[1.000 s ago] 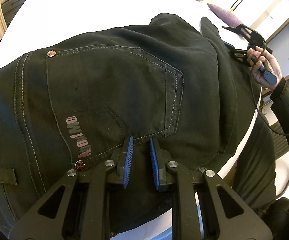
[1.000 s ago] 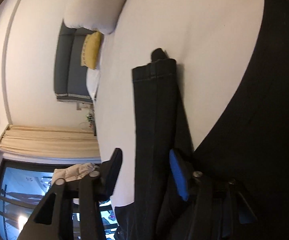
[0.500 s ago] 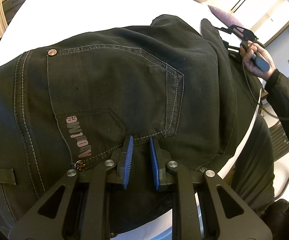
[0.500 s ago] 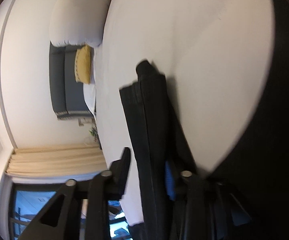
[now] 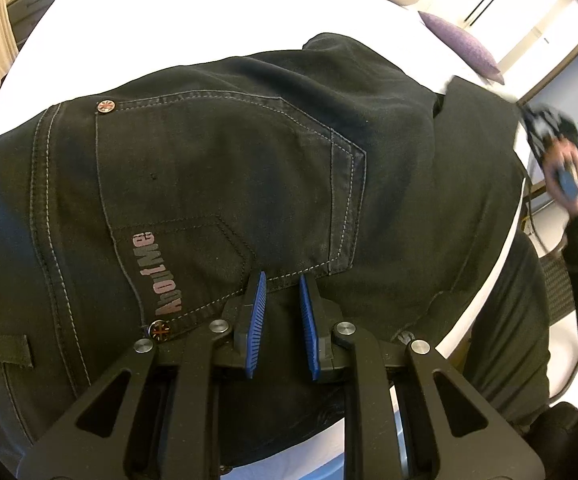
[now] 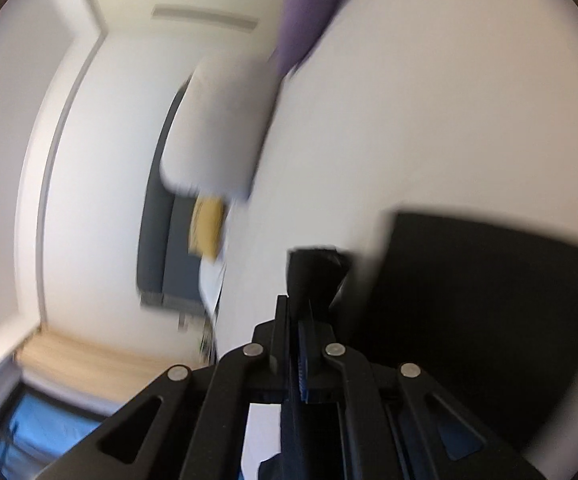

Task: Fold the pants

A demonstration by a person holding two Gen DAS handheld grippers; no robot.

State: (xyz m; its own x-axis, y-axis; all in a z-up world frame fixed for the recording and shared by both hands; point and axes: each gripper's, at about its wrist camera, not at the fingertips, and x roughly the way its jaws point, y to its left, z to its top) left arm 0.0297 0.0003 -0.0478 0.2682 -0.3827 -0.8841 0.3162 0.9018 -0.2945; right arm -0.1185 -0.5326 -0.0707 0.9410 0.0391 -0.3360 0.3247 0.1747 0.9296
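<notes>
Black pants (image 5: 249, 184) lie seat-up on the white bed (image 5: 169, 12), soft heavy denim best taken at hems or waistband; left hand-held gripper (image 5: 282, 304) hovers spread above the pocket, right hand-held gripper (image 6: 301, 344) pinches a leg end.

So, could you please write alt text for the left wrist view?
Black pants lie seat-up on a white bed, back pocket facing the camera. The left tongs hover open at the pocket's edge, gripping nothing.

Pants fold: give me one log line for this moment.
left gripper: open over pants | right gripper: shut on pant leg
</notes>
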